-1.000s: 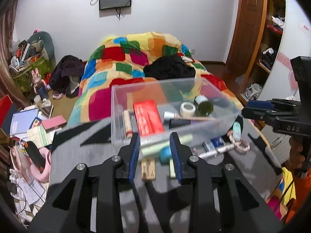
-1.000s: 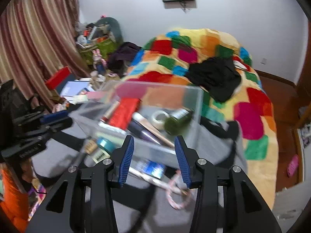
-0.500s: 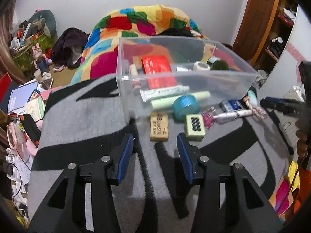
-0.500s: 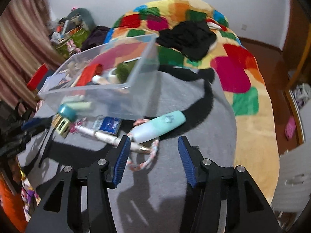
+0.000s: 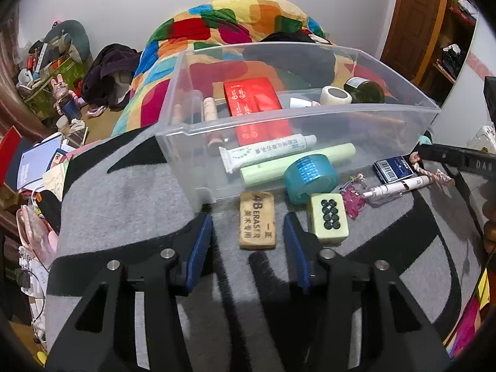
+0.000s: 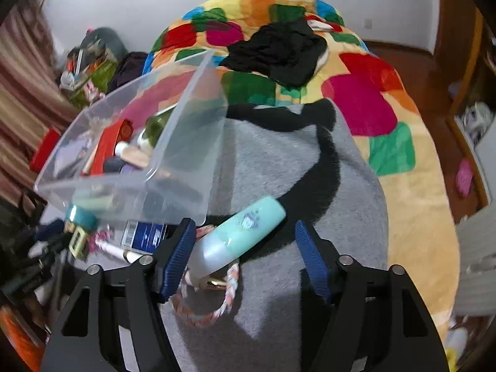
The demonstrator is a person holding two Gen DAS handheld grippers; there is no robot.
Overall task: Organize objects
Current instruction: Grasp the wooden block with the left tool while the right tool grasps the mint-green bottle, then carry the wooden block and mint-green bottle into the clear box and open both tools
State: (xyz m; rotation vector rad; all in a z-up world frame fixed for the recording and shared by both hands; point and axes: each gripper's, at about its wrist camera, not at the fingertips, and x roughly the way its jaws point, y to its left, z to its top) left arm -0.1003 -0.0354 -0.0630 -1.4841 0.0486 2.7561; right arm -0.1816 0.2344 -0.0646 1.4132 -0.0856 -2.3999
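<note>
Your left tongs [image 5: 248, 245] gape around the eraser [image 5: 257, 220]; your right tongs [image 6: 245, 257] stand wide beside the mint bottle [image 6: 237, 235].

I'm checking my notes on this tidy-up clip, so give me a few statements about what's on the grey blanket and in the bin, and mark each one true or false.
1. The left gripper is open, with the tan eraser between its fingers. True.
2. The red box lies on the blanket outside the clear bin. False: it lies inside the bin.
3. The mint green bottle lies on the grey blanket, outside the bin. True.
4. The right gripper is shut on the bottle. False: its jaws are wide open around it.
5. The mahjong tile sits beside the eraser. True.
</note>
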